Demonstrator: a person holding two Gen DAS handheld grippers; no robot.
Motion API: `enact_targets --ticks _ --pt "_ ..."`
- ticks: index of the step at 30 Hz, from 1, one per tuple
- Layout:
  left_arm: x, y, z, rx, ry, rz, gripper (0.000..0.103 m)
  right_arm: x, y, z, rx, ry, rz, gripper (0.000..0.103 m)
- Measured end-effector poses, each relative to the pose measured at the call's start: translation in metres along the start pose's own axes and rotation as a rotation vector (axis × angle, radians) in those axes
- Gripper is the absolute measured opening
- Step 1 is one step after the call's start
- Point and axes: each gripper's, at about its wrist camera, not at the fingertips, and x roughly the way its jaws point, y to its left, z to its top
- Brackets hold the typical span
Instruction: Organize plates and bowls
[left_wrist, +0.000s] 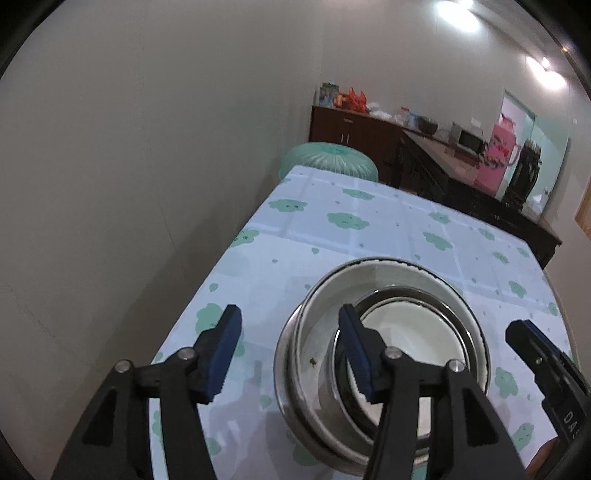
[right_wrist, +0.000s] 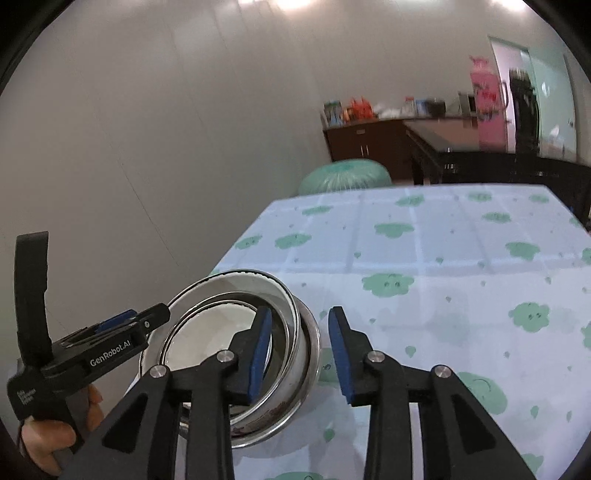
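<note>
Clover tablecloth (left_wrist: 369, 236); both grippers (left_wrist: 291, 354) (right_wrist: 301, 354) spread, empty, flanking nested steel bowls (left_wrist: 306, 354); hand (right_wrist: 48, 439) seen only from right.

The left gripper (left_wrist: 290, 354) stands with its jaws apart over the near end of the counter (left_wrist: 369, 229), gripping nothing. A stack of steel bowls (left_wrist: 314, 354) sits on the counter's cloud-print cloth; the innermost white bowl (left_wrist: 402, 332) nests inside. One jaw overlaps the stack's interior, the other hangs outside the stack's left rim. The right gripper (left_wrist: 532, 343) shows just right of the stack. A green stool (left_wrist: 328, 158) stands beyond the stack, past the counter's far end.
</note>
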Motion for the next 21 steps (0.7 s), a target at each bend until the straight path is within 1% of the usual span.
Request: enact_targets --ticks 1,3,5,7,9,11,15,19,20,21 --pt "-0.002 0.003 -0.003 -0.016 -0.016 0.000 0.061 -0.004 0.001 -0.002 0.001 -0.018 0.003 0.042" --pt "-0.008 0.006 -0.012 -0.036 -0.057 0.014 0.064 -0.014 0.002 -0.009 0.003 -0.087 0.010 0.057" --pt "-0.011 0.005 -0.020 -0.029 -0.089 0.035 0.065 -0.022 0.006 -0.017 -0.012 -0.153 0.000 0.065" --pt "-0.013 0.002 -0.028 -0.022 -0.111 0.066 0.070 -0.026 0.009 -0.024 -0.029 -0.183 -0.017 0.066" --pt "-0.014 0.002 -0.034 -0.029 -0.127 0.075 0.074 -0.029 0.009 -0.031 -0.024 -0.200 -0.018 0.066" --pt "-0.014 0.002 -0.042 -0.043 -0.142 0.084 0.075 -0.032 0.008 -0.037 -0.016 -0.219 -0.010 0.066" --pt "-0.018 -0.003 -0.050 -0.032 -0.157 0.096 0.075 -0.034 0.011 -0.048 -0.035 -0.227 -0.007 0.066" --pt "-0.026 -0.003 -0.057 -0.040 -0.193 0.111 0.075 -0.039 0.011 -0.055 -0.036 -0.256 0.004 0.066" --pt "-0.029 -0.003 -0.060 -0.043 -0.205 0.111 0.076 -0.042 0.010 -0.058 -0.035 -0.277 0.007 0.066" --pt "-0.031 -0.003 -0.063 -0.046 -0.216 0.111 0.080 -0.044 0.008 -0.060 -0.036 -0.292 0.006 0.066"
